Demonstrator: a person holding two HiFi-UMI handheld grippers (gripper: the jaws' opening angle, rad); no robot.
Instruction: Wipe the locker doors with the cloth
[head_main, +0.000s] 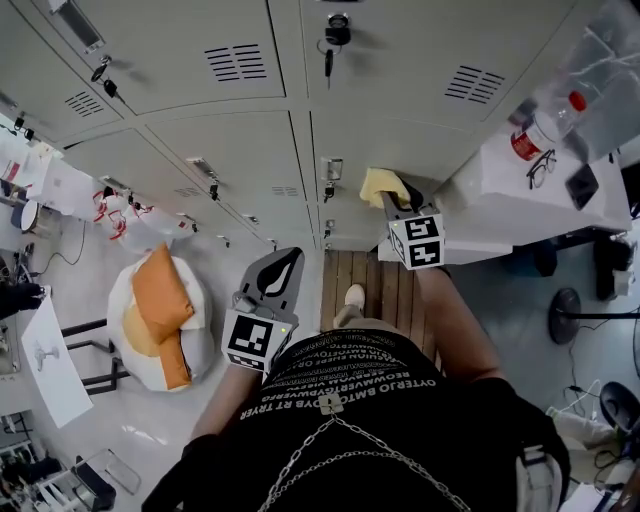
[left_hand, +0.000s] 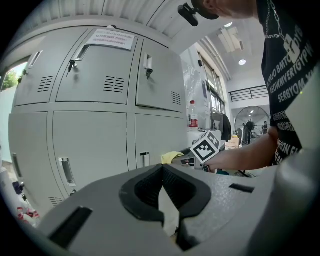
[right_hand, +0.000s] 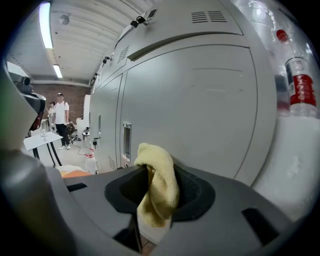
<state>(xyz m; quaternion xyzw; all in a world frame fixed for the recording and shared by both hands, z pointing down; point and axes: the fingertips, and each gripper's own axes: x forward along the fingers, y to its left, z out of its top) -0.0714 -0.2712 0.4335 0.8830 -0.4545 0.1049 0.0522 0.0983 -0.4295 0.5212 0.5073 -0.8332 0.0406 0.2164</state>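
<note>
Pinching the fluffy yellow cloth (right_hand: 159, 182), right gripper (right_hand: 150, 200) hovers near grey metal locker doors (right_hand: 200, 110); left gripper (left_hand: 164, 200) closed, empty; wiping seemingly unstarted.

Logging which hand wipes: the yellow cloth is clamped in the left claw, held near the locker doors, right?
No: the right claw clamps the yellow cloth, as the right gripper view shows, held near the locker doors.

This is an industrial-looking lab or workshop: a bank of grey metal lockers (head_main: 250, 140) with keys, a white table (head_main: 510, 190), a strip light (right_hand: 45, 22) on a bare ceiling, a brick wall (right_hand: 47, 97) and a big fan (left_hand: 252, 116).
</note>
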